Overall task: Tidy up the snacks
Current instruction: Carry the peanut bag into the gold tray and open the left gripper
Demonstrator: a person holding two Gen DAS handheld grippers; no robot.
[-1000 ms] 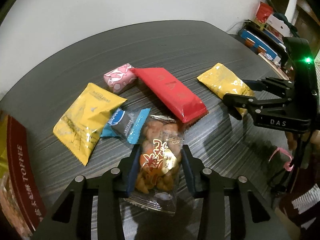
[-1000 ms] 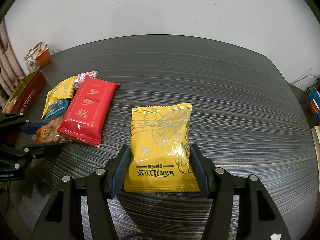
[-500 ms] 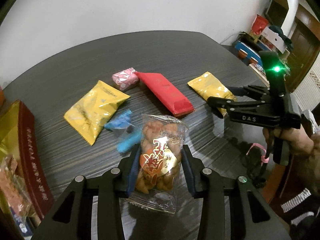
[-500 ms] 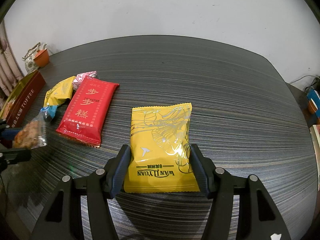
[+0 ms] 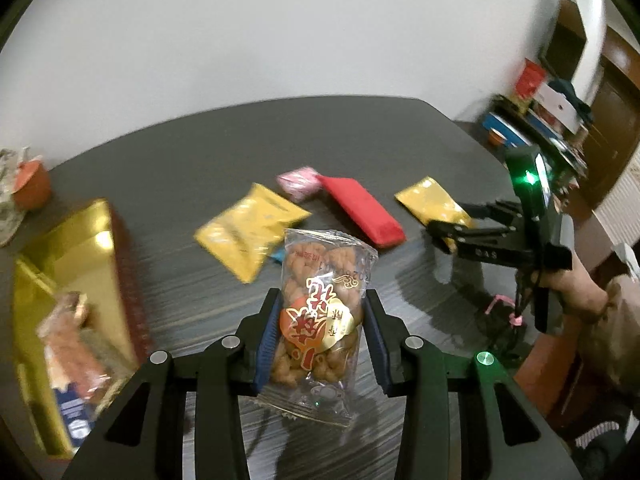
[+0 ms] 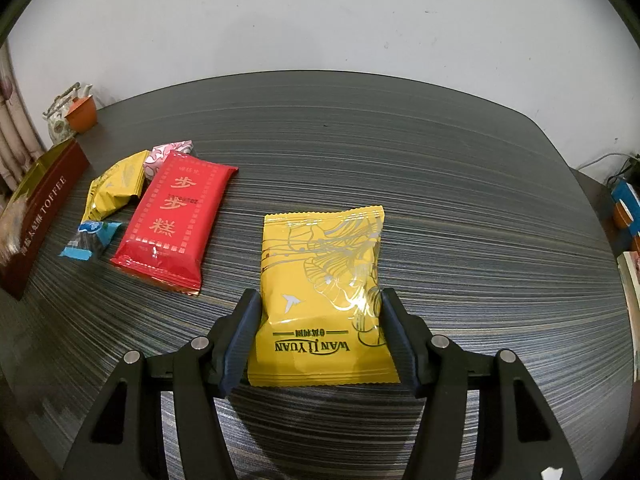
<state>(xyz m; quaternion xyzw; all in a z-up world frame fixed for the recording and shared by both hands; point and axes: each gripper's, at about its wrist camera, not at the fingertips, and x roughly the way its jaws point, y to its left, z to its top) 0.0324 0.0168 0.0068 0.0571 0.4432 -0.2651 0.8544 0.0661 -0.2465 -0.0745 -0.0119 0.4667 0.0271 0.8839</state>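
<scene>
A dark, fine-striped table [image 6: 400,160] stood against a plain white wall [image 6: 320,20]. At its left edge sat a maroon toffee box [image 6: 48,204] with a gold lining, open, some wrapped snacks lying in it, and beyond it an orange cup [image 6: 81,115] beside a patterned teapot [image 6: 60,120]. Loose on the table lay a red packet [image 6: 176,220], a small yellow packet [image 6: 116,188], a pink wrapped sweet [image 6: 168,152] and a blue-ended candy [image 6: 90,238]. Cluttered shelves [image 5: 540,120] and a brown door [image 5: 616,128] showed past the table's right end.

The left gripper [image 5: 320,336] was tilted downward above the table near the toffee box, its jaws drawn narrow onto a clear bag of fried dough twists [image 5: 320,320], which hung clear of the surface. The right gripper [image 6: 320,336], held by a hand [image 5: 576,288], pointed down at a yellow Wan Li Yuan packet [image 6: 320,288] lying flat on the table; its blue pads [image 6: 244,332] sat against both edges of the packet.
</scene>
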